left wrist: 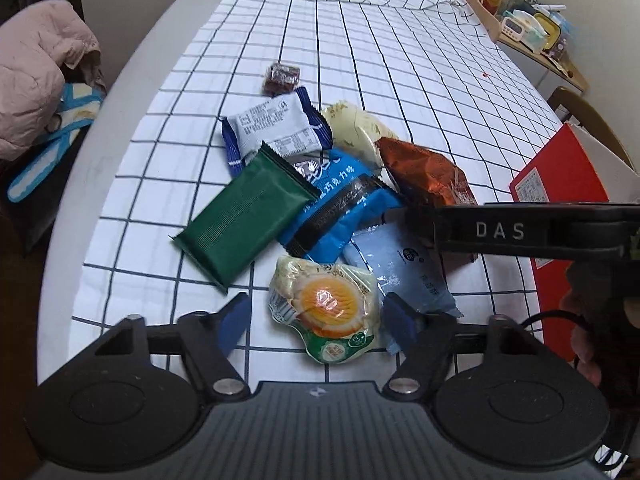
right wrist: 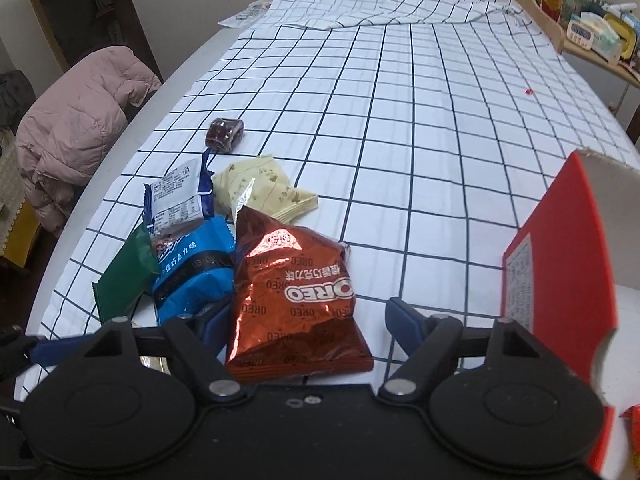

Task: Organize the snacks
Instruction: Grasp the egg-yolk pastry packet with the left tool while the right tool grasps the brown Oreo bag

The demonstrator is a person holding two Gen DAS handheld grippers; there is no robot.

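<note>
Straddling the round egg-yolk pastry packet point(left wrist: 326, 312), your left gripper point(left wrist: 316, 320) is hanging with its blue fingers point(left wrist: 234, 320) spread wide and released, one on each side of the packet and not yet pressing it. That packet is sitting dead ahead between the tips, closest of the whole pile. Just beyond it the green wafer pack point(left wrist: 244, 216) is lying ahead and to the left, its long axis slanting away to the right, and the blue Oreo pack point(left wrist: 340, 208) is lying straight ahead behind the pastry. Off to the right your other tool is crossing the view, with the red box point(left wrist: 560, 216) standing behind it.

Turning to the right wrist view, your right gripper point(right wrist: 304, 324) is also spread and holding nothing, its fingers point(right wrist: 404, 320) flanking the near end of the red Oreo bag point(right wrist: 296, 296). The bag's long axis is running straight away from the tool, so closing would likely pinch it across its width. The red box point(right wrist: 560, 280) is standing to the right of this tool, much nearer to it than to the left one, so I judge the right hand better placed for the drop.
</note>
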